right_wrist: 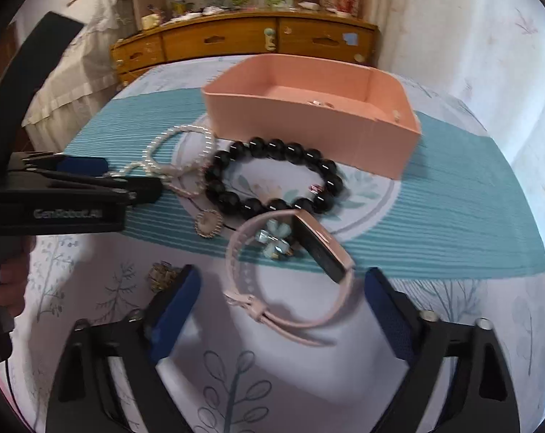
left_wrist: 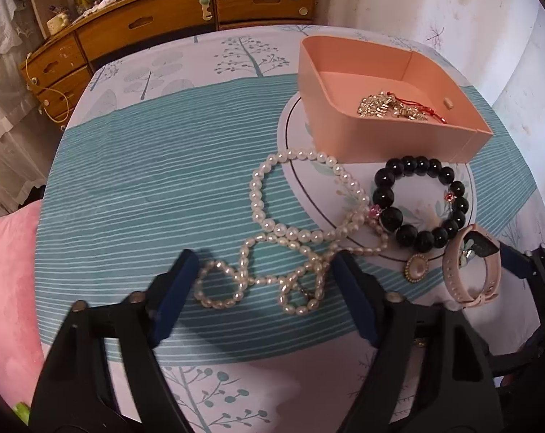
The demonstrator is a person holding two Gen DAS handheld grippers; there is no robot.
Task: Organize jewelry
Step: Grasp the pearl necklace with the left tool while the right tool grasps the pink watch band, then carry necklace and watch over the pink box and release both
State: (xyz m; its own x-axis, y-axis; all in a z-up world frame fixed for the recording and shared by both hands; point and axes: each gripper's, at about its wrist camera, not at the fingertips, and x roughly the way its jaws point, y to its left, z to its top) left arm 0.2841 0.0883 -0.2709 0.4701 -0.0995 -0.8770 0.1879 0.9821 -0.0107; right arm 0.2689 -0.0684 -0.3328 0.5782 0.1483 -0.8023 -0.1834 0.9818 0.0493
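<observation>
- Left gripper (left_wrist: 263, 285): jaws spread wide and empty, blue pads flanking the near loops of the pearl necklace (left_wrist: 301, 231), held low over the tablecloth (left_wrist: 128, 166).
- Right gripper (right_wrist: 279, 299): jaws likewise wide apart, holding nothing, either side of the pink watch (right_wrist: 290, 281), whose strap stands on edge.
- Oval pearl brooch (left_wrist: 417, 268): at 9 o'clock of the watch, just beside it.
- Black bead bracelet (left_wrist: 420, 204): at 12 o'clock of the watch, touching the necklace.
- Pink box (left_wrist: 387, 108): farthest, at 12 o'clock of the bracelet, with gold-coloured jewelry (left_wrist: 387, 106) inside.
</observation>
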